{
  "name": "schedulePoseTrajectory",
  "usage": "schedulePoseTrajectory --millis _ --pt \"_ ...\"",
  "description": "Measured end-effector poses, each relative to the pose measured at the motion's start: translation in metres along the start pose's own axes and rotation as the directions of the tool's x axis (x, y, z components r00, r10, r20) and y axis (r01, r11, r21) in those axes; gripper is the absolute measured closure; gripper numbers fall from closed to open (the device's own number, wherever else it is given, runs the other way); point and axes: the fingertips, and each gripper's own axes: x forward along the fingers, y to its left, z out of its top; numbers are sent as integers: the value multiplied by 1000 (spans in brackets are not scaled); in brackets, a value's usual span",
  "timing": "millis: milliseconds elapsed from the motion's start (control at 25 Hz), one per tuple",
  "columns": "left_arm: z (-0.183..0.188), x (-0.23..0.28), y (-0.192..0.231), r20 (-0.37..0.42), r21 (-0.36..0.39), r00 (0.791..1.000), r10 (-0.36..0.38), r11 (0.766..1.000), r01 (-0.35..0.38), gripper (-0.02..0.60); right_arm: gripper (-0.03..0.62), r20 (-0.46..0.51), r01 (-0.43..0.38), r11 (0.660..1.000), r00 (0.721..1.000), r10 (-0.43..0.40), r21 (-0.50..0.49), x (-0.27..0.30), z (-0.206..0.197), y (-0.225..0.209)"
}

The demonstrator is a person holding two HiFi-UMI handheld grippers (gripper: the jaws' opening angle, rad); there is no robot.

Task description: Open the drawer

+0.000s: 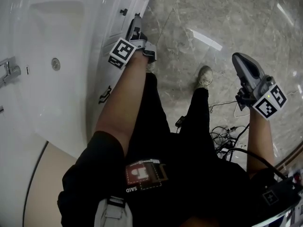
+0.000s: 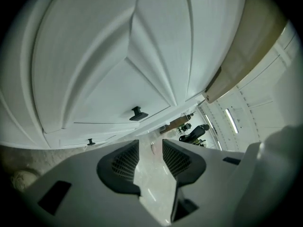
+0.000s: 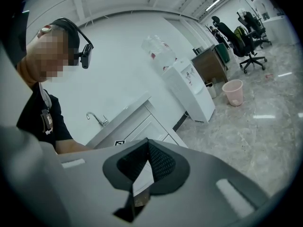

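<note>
The white vanity cabinet (image 1: 115, 20) stands at the left of the head view, its fronts fitted with a black knob (image 1: 123, 12) and a black handle (image 1: 104, 94). My left gripper (image 1: 136, 19) is close in front of the upper front, just right of the knob. In the left gripper view the panelled front (image 2: 109, 79) fills the picture. A black knob (image 2: 138, 113) sits just above and left of my left gripper (image 2: 150, 145), which is open with nothing between its pads. A smaller knob (image 2: 90, 142) lies lower left. My right gripper (image 1: 238, 57) hangs over the floor, shut and empty (image 3: 147, 143).
A white sink basin (image 1: 47, 41) with a faucet (image 1: 9, 72) tops the vanity. My leg and shoe (image 1: 205, 76) stand on the marble floor, with cables (image 1: 227, 136) beside them. The right gripper view shows a water dispenser (image 3: 191, 91), a pink bin (image 3: 233, 91) and office chairs (image 3: 241, 41).
</note>
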Motion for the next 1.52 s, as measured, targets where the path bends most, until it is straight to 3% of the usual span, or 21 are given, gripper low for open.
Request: schedulePoseTrajectory --millis 240,480,760,960,1120,1280,1520 --pt "17 1 16 130 -77 992 -2 997 12 342 592 -23 -6 1000 1000 7 26 6 -21 0" --pt "28 2 24 199 -144 980 0 989 30 333 592 -42 -8 999 999 9 43 7 -32 1" --pt "48 8 25 249 -158 968 4 987 36 333 593 -55 -7 999 998 10 53 8 -39 2" --pt "52 16 23 229 -143 973 -1 989 35 333 592 -55 0 998 998 3 57 7 -41 1" --pt "49 20 30 203 -124 978 49 992 -24 339 592 -55 -4 998 998 7 56 7 -40 2" --pt "51 24 28 196 -63 978 68 996 -57 431 592 -53 -3 998 999 6 60 5 -41 0" --pt "49 22 24 178 -18 981 77 997 -75 445 592 -46 5 997 999 -1 74 -3 -48 -4"
